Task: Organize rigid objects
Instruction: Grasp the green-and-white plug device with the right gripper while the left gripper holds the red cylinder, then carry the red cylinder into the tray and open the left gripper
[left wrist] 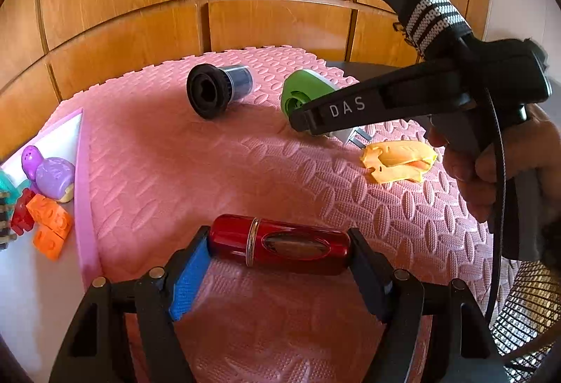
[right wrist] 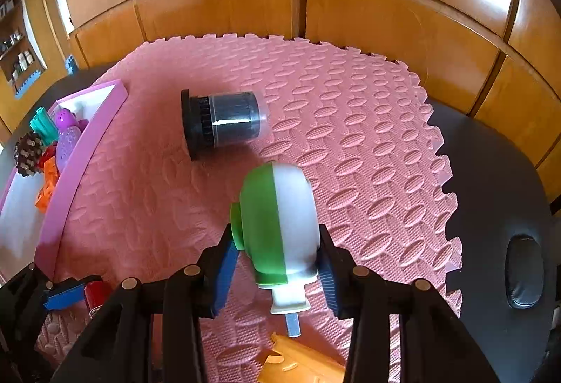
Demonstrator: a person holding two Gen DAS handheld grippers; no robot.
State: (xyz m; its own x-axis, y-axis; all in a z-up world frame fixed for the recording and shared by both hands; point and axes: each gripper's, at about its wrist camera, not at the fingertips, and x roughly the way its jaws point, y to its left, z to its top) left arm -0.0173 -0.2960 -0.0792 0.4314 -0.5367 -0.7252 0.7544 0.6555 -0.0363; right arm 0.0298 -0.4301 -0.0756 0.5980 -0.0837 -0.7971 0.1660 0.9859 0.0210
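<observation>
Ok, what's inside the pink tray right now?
The pink tray holds a purple shaker, orange blocks, a red piece and a teal toy. Its near end is out of frame.

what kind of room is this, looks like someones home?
Probably a home room, perhaps a bedroom or playroom. Glossy wooden wardrobe panels fill the back, a pink interlocking foam play mat covers a dark table, and a pink-rimmed tray holds small plastic toys.

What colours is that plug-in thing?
Half green, half white plug-in device; clearest in the right wrist view.
</observation>
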